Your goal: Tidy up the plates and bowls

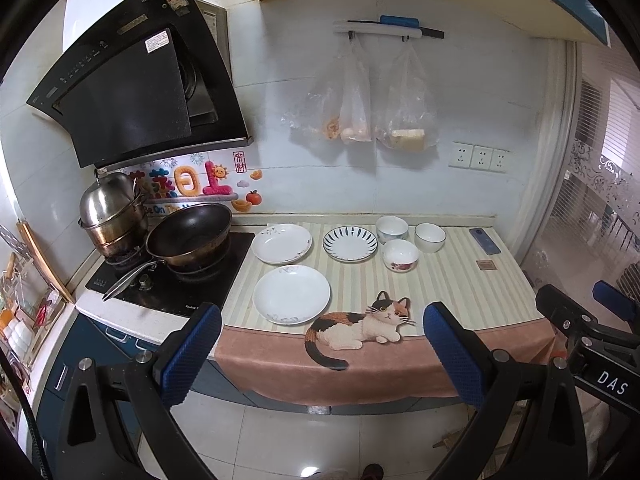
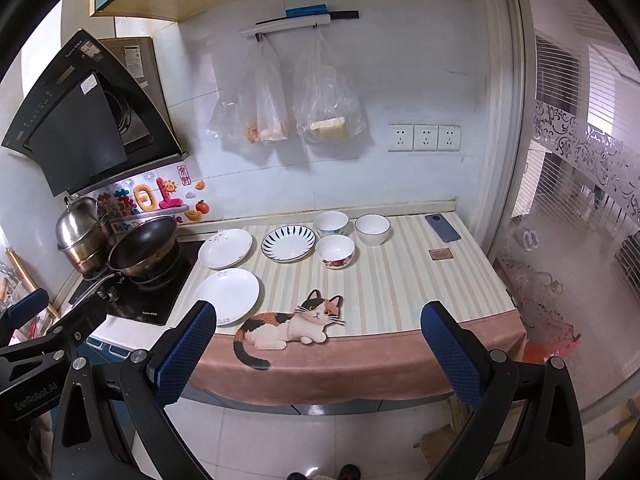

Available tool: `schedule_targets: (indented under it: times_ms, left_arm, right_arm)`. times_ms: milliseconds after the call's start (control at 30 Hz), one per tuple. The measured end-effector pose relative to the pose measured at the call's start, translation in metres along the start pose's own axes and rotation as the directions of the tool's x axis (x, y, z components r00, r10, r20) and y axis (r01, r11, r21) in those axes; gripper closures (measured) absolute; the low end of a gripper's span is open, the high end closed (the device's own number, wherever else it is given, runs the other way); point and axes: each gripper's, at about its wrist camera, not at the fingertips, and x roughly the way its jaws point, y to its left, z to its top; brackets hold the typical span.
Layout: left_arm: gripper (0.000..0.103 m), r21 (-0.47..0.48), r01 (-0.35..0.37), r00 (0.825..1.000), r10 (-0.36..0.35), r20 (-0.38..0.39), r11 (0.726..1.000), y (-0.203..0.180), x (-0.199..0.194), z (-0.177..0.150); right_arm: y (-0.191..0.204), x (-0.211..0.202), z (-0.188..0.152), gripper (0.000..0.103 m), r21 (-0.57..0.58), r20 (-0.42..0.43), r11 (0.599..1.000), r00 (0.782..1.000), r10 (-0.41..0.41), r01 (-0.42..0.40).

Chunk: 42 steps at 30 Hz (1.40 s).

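Both the left gripper (image 1: 322,344) and right gripper (image 2: 318,342) gape wide and empty at lower frame, well short of the plates (image 1: 291,294) and bowls (image 1: 401,254) mid-frame.

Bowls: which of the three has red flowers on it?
The front bowl, nearest the counter edge. The two bowls behind it, back left bowl and back right bowl, show no red.

I see three plates lying flat: two white plates (image 1: 291,293) (image 1: 283,242) and a blue-striped plate (image 1: 350,243). Three upright bowls (image 1: 391,228) (image 1: 429,237) (image 1: 400,255) cluster just beside it.
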Motion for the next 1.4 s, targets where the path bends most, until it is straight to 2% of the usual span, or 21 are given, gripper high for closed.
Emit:
schedule_targets:
  times_ms: [733,1400]
  left_arm:
    - [0.000,-0.028,-0.006,1.000,0.006,0.010,1.000,-0.002,-0.002,-0.001]
    - [0.000,-0.056,-0.045,0.999,0.044,-0.018,0.997,-0.008,0.017,0.001]
  right_arm:
    - [-0.009,-0.007,0.000,0.000,0.007,-0.001,1.000,1.000,0.011,-0.011]
    - [-0.022,0.028,0.015,0.000,0.004,-0.049,0.997,0.996,0.079,-0.079]
